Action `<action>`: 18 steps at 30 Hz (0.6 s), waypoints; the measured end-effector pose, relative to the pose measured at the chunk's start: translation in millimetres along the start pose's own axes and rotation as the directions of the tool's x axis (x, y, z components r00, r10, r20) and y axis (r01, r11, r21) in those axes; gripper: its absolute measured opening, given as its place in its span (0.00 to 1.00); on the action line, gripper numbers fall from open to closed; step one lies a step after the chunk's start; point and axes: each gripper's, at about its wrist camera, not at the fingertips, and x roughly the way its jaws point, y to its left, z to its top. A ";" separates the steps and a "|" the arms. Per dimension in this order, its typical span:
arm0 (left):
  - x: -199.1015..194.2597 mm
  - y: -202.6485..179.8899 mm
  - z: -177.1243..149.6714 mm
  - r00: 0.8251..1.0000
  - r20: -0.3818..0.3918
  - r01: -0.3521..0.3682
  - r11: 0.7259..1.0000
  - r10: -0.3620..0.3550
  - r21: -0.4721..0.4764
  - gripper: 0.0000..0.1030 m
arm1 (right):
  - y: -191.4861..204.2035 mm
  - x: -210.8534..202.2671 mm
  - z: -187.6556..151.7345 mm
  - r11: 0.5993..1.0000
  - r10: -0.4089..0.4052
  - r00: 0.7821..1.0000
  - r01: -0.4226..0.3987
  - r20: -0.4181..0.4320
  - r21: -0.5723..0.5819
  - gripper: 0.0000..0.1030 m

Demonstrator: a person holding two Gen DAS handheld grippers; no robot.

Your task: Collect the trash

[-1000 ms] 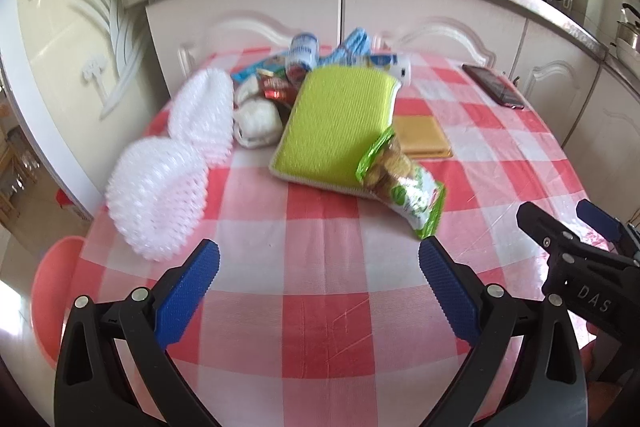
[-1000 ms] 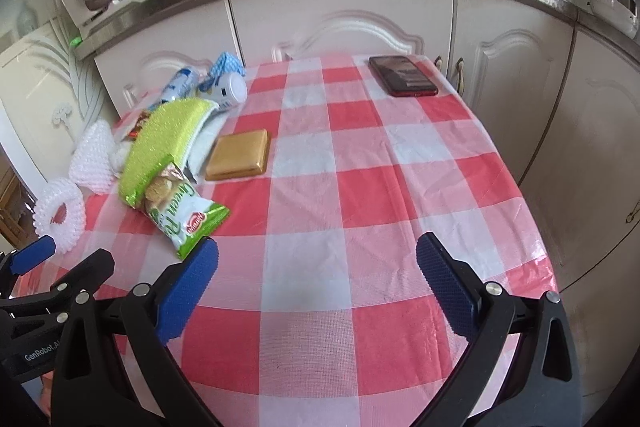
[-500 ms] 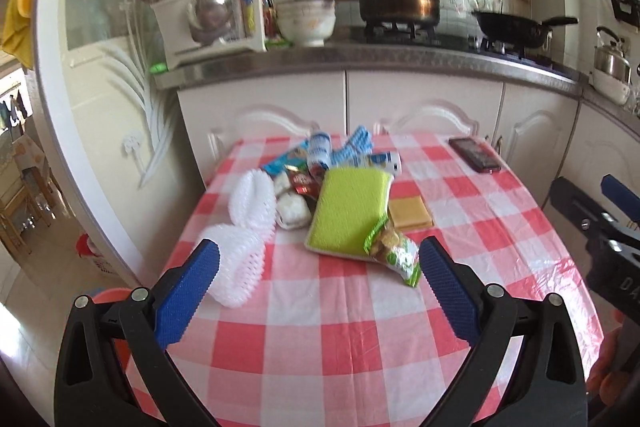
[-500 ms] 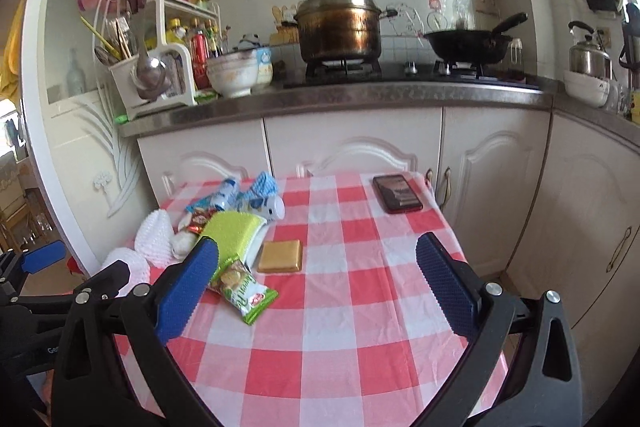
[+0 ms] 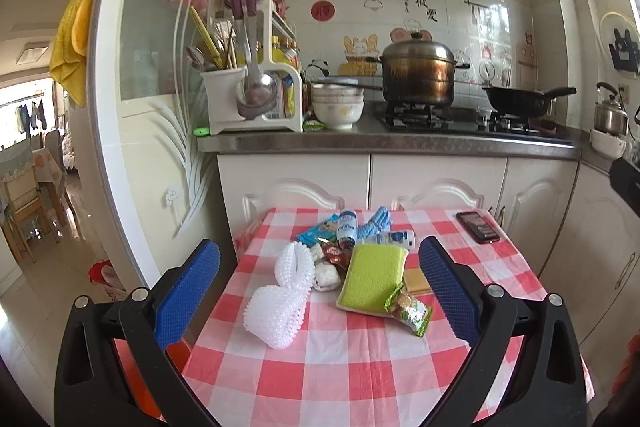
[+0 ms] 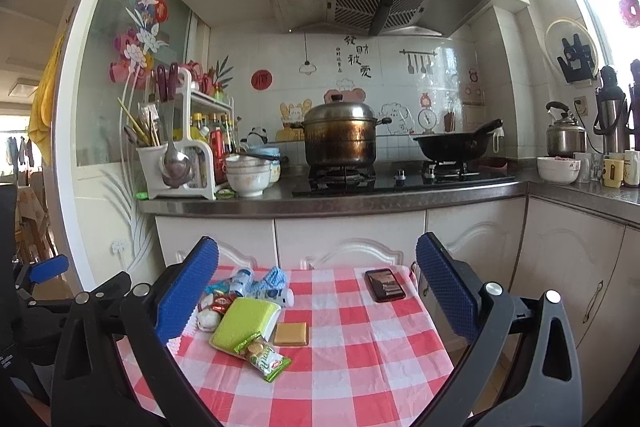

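A heap of trash lies on the red-checked table point(image 5: 340, 367): a green snack wrapper point(image 5: 409, 309) point(image 6: 262, 353), two white foam nets point(image 5: 280, 303), a small red wrapper point(image 5: 334, 254), small white bottles point(image 5: 346, 225) point(image 6: 276, 295) and a blue packet point(image 5: 316, 233). A green sponge point(image 5: 370, 281) point(image 6: 244, 321) lies among them. My left gripper point(image 5: 318, 293) is open and empty, high above and back from the table. My right gripper point(image 6: 318, 291) is open and empty, also raised, to the right of the left one.
A yellow-brown pad point(image 6: 291, 333) and a phone point(image 6: 385, 285) lie on the table. White cabinets point(image 6: 348, 239) and a counter with a pot point(image 6: 340, 137), wok point(image 6: 454, 143) and utensil rack point(image 5: 250, 95) stand behind. An orange bin point(image 5: 176, 355) sits left of the table.
Both grippers have risen and pulled back from the table over the last second. The view now takes in the counter and hood. Nothing on the table has moved.
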 end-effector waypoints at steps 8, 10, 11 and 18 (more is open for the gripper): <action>-25.6 10.8 10.2 0.998 0.068 -0.009 1.000 0.010 -0.015 0.95 | 5.0 -31.5 18.1 1.000 0.013 0.995 -0.014 0.096 0.001 0.97; -31.1 11.4 13.6 0.996 0.086 -0.017 1.000 0.018 -0.015 0.95 | 7.7 -35.2 19.8 1.000 0.020 0.995 -0.020 0.102 0.000 0.97; -34.6 13.0 14.3 0.995 0.094 -0.017 1.000 0.018 -0.016 0.95 | 9.0 -36.0 20.8 1.000 0.025 0.995 -0.025 0.100 0.000 0.97; -52.0 24.1 18.1 0.989 0.147 -0.021 0.999 0.025 -0.031 0.95 | 18.2 -42.2 24.4 0.999 0.040 0.995 -0.040 0.096 -0.007 0.97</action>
